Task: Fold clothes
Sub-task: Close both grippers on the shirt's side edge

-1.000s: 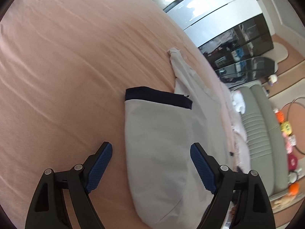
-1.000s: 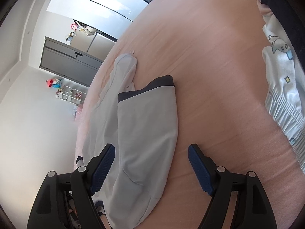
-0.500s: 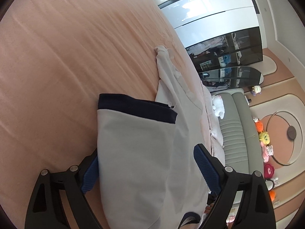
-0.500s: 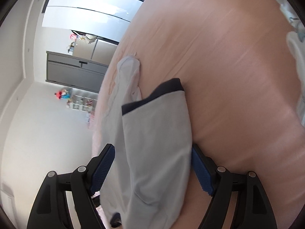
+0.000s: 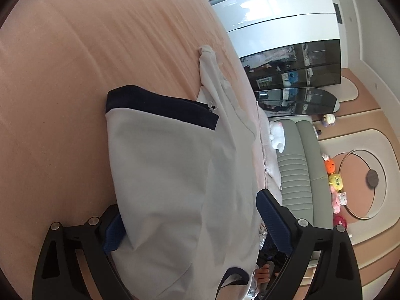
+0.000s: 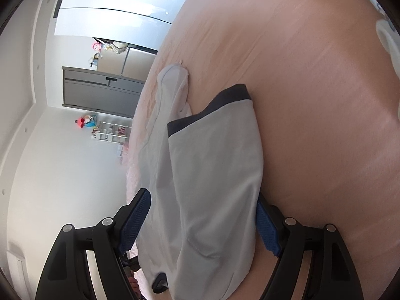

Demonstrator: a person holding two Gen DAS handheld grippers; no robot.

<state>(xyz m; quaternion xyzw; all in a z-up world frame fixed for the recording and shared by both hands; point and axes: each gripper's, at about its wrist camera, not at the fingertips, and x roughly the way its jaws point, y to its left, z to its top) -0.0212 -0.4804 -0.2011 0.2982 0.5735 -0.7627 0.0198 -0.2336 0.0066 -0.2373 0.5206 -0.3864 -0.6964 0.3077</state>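
Observation:
A white shirt with a navy sleeve cuff lies on the peach bedsheet, its sleeve folded over the body. My left gripper is open, its blue-padded jaws standing on either side of the folded shirt's near edge, one pad partly under the cloth. In the right wrist view the same shirt and dark cuff lie between the open jaws of my right gripper, the right pad half hidden beneath the fabric. Neither gripper pinches the cloth.
A grey-green sofa with plush toys stands past the bed's edge beside a dark glass cabinet. A patterned white garment lies at the far right of the bed. A grey wardrobe stands by the white wall.
Both grippers have moved forward onto the shirt, so the folded cloth now lies between their open jaws and covers part of one pad on each.

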